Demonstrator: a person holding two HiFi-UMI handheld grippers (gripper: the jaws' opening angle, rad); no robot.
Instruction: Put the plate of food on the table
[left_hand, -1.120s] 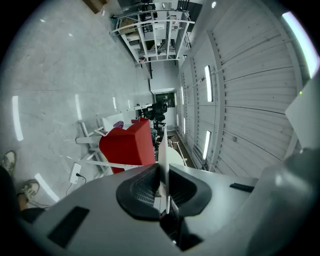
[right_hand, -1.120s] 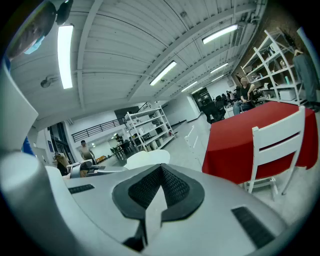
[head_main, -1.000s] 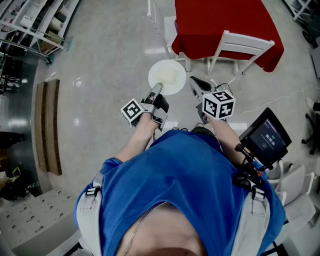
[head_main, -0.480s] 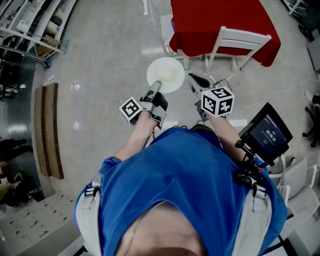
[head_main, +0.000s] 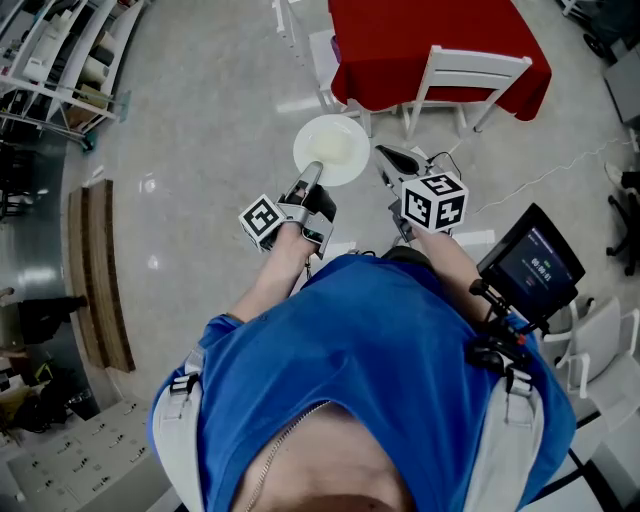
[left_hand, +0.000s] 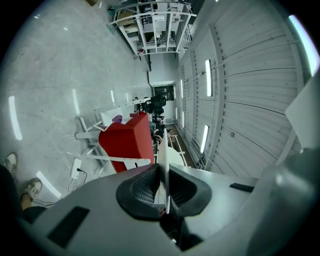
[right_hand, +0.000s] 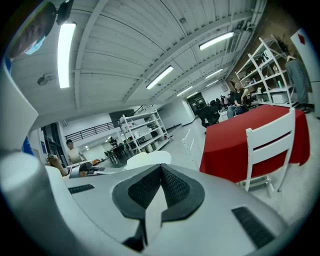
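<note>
Left gripper (head_main: 313, 172) is clamped shut on the near rim of the plate (head_main: 336, 146) and holds it level in the air over the floor, short of the red table (head_main: 430, 35) and chair (head_main: 466, 72). Right gripper (head_main: 384, 154) has its jaws together on nothing, just beside the plate's right rim. The plate looks stiff, smooth and breakable, and a one-sided rim pinch may tip it. Keeping it flat looks best, with a second hold on the opposite rim. The food is too pale to identify.
</note>
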